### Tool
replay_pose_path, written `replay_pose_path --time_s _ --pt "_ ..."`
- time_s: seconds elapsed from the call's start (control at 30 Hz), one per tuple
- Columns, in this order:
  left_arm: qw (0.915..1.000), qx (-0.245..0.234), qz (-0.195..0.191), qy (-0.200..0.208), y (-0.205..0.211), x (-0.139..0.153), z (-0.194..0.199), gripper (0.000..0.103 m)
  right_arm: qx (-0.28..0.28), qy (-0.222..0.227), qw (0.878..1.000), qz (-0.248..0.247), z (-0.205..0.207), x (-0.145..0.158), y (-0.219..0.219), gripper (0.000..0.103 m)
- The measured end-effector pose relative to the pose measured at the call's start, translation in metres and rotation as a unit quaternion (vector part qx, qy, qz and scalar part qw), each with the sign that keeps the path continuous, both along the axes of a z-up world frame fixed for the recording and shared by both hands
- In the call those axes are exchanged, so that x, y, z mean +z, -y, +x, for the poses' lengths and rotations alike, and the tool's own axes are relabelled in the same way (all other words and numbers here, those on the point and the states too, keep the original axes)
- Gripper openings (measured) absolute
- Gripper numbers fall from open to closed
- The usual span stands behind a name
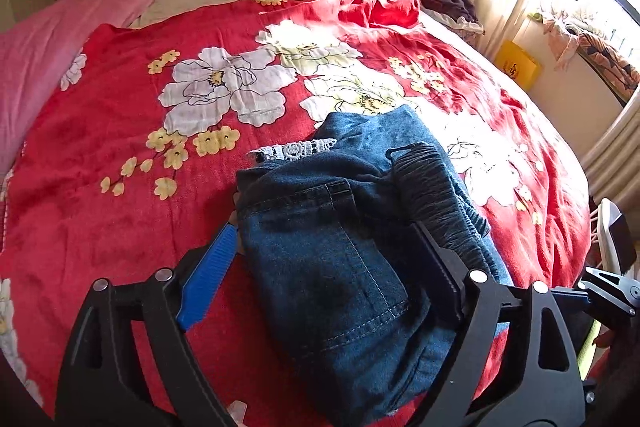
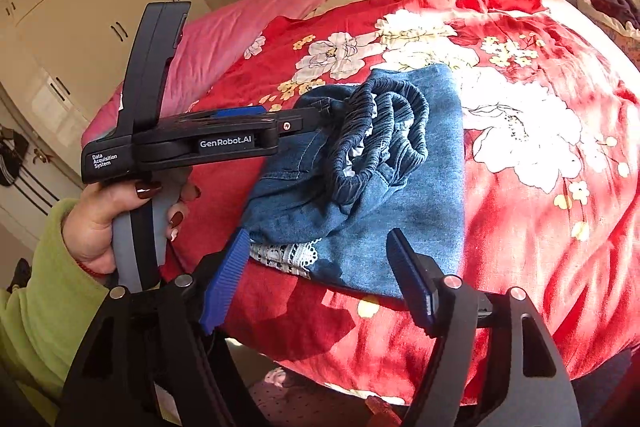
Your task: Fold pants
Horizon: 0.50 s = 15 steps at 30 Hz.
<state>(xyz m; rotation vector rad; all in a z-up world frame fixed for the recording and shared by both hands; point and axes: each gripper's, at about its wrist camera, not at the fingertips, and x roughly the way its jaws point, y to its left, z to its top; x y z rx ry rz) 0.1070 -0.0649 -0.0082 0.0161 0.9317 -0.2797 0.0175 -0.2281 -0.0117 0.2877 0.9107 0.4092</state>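
Denim pants (image 1: pixel 340 259) lie folded on the red bedspread (image 1: pixel 120 227); both grippers' jaws gape, gripping nothing.

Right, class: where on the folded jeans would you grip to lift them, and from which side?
Grip the folded jeans at the flat near edge beside the lace trim, coming from the bed's front edge: there the layers lie thin and level, whereas the bunched elastic waistband on top is lumpy.

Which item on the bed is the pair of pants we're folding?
Find the bed under the red floral blanket. At its near edge lies a folded blue denim bundle, the pants, apart from the clothes stacked at the headboard. Its gathered elastic waistband and white lace trim mark it.
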Motion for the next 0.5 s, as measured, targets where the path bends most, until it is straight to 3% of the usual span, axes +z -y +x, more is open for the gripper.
replay_pose_path --time_s 0.17,0.5 --pt "0.9999 0.006 0.002 0.01 -0.002 0.008 -0.006 0.09 -0.003 0.007 1.0 -0.001 -0.003 0.005 0.003 0.08" --pt "0.9994 0.015 0.004 0.03 -0.007 0.022 -0.019 0.093 -0.008 0.019 1.0 -0.005 -0.008 0.013 0.004 0.081"
